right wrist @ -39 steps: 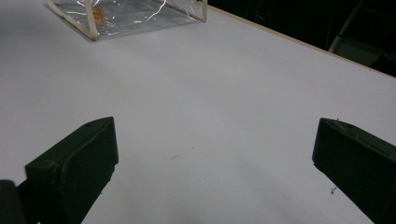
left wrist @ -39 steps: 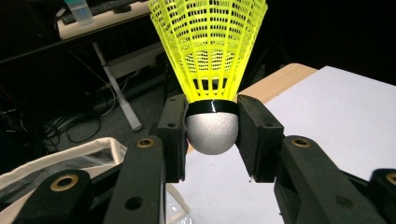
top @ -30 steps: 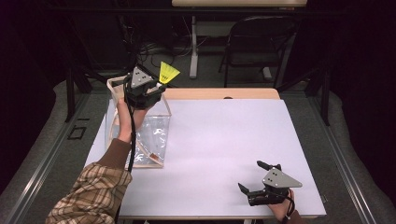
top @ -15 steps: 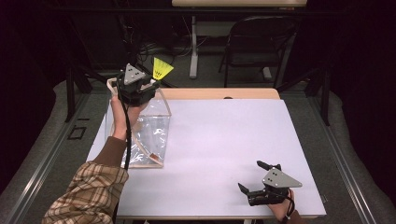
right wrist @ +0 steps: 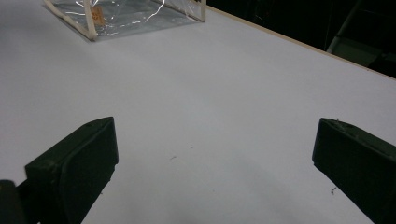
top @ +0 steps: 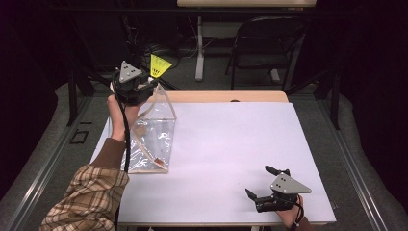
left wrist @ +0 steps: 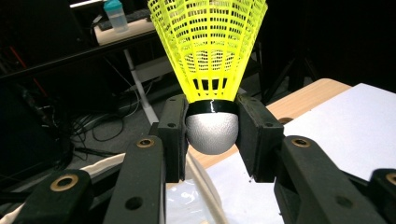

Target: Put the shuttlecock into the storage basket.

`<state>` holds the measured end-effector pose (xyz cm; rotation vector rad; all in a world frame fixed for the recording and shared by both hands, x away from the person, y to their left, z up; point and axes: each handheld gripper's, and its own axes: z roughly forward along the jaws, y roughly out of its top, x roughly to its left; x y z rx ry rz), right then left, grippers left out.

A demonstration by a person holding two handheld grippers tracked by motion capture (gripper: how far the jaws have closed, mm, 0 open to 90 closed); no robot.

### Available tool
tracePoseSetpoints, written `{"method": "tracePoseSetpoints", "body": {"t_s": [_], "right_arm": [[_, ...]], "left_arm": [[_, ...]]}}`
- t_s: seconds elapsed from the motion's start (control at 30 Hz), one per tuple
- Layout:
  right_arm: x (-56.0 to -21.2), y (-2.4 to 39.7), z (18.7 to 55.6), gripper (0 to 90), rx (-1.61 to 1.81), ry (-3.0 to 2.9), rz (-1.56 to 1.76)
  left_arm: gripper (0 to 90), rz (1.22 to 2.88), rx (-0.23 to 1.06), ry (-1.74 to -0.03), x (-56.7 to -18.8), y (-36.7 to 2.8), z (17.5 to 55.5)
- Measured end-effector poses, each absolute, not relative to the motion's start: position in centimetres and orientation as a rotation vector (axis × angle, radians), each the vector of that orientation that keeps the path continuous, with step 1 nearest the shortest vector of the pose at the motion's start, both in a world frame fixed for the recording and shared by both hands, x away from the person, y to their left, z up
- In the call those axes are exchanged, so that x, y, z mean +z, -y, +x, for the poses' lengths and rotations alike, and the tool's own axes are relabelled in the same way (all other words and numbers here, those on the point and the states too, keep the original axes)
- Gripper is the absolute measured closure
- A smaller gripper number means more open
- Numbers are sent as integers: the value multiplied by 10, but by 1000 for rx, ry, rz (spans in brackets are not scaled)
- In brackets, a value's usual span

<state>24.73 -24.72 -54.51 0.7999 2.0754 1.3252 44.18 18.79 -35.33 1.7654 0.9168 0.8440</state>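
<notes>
A yellow plastic shuttlecock [top: 159, 66] with a grey cork [left wrist: 212, 133] is clamped at its base in my left gripper [top: 150, 83], skirt pointing away from the jaws. In the left gripper view, both pads [left wrist: 175, 135] press on the cork of the shuttlecock [left wrist: 210, 51]. The left gripper [left wrist: 212, 135] hovers over the far end of a clear plastic bag [top: 151, 139] with cream edging, standing at the table's far left. My right gripper [top: 257, 181] rests near the front right corner, open, its jaws wide apart with bare table between them [right wrist: 215, 154].
The white table top [top: 231, 144] has a wooden strip [top: 226, 96] along its far edge. Beyond it stand a dark chair [top: 264, 43] and table legs with cables on the floor. The clear bag [right wrist: 130, 11] shows far off in the right gripper view.
My left gripper has drifted slightly left and farther away with the shuttlecock still in it. The right gripper has stayed put.
</notes>
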Motion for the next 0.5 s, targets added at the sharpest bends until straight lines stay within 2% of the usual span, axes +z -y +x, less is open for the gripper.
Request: {"method": "tracePoseSetpoints", "body": {"t_s": [0.5], "right_arm": [[-546, 246, 248, 0, 1322, -2086, 804]], "left_arm": [[646, 1750, 842, -955, -359, -204, 448]]}}
